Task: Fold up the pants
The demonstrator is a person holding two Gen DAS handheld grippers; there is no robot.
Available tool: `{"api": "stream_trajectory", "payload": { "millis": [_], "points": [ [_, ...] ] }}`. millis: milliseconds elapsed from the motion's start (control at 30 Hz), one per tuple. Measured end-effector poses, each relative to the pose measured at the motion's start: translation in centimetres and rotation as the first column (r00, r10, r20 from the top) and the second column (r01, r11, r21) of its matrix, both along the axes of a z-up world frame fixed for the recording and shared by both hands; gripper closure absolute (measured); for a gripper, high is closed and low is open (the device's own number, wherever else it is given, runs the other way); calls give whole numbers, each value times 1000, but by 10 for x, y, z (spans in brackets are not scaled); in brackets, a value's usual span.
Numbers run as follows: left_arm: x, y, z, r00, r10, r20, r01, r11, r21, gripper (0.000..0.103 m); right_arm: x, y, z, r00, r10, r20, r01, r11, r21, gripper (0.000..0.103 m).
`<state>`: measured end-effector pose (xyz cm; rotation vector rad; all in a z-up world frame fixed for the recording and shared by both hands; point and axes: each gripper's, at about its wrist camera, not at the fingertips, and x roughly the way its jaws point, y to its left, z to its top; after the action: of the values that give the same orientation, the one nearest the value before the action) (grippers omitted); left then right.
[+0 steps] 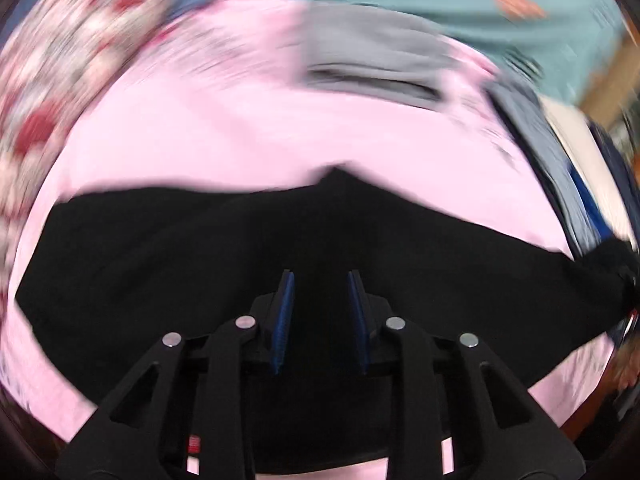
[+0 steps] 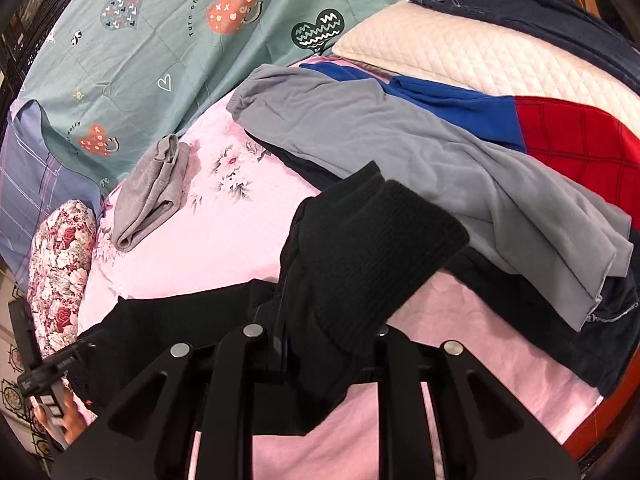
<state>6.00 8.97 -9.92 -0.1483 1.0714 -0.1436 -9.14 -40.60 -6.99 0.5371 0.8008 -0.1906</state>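
Black pants (image 1: 200, 248) lie across the pink bed sheet (image 1: 240, 132); the left wrist view is motion-blurred. My left gripper (image 1: 321, 280) is open over the black cloth, blue pads apart, nothing between them. In the right wrist view my right gripper (image 2: 320, 344) is shut on the black pants (image 2: 360, 248), whose ribbed cuff end drapes up over the fingers and hides the tips. The rest of the pants trails left on the pink sheet (image 2: 224, 240).
A folded grey garment (image 2: 152, 192) lies on the sheet. A pile of grey (image 2: 400, 144), blue, red and dark clothes sits at right against a white pillow (image 2: 480, 52). A teal heart-print quilt (image 2: 160, 32) lies behind, and a floral pillow (image 2: 60, 264) at left.
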Motion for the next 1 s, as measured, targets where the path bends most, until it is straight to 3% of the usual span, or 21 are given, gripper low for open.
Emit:
{"api": "stream_trajectory", "payload": {
  "millis": [67, 200, 467, 633, 700, 833, 933, 1000],
  "points": [
    [-2, 44, -16, 996, 81, -31, -82, 997, -15, 80, 3, 10, 7, 1000, 7, 9, -7, 1000, -22, 84],
    [2, 87, -42, 990, 114, -80, -118, 991, -60, 80, 16, 31, 18, 1000, 17, 4, -17, 998, -63, 84],
    [-1, 80, -48, 999, 45, 9, -45, 999, -31, 79, 41, 79, 18, 996, 39, -79, -50, 988, -148, 84],
    [2, 89, -47, 999, 50, 7, -49, 992, -113, 79, 60, 132, 25, 985, 144, -92, -159, 968, -196, 84],
    [2, 90, -47, 999, 50, 14, -48, 990, -131, 79, 75, 162, 27, 972, 208, -113, -229, 943, -242, 84],
    [1, 88, -48, 998, 52, 28, -48, 990, -134, 79, 108, 237, 14, 921, 334, -200, -386, 851, -356, 84],
    [0, 88, -48, 998, 50, 29, -45, 990, -137, 79, 123, 291, -14, 859, 428, -281, -508, 776, -374, 85],
    [0, 89, -48, 998, 48, 28, -43, 989, -143, 79, 129, 313, -31, 831, 454, -321, -551, 752, -361, 85]
  ]
}}
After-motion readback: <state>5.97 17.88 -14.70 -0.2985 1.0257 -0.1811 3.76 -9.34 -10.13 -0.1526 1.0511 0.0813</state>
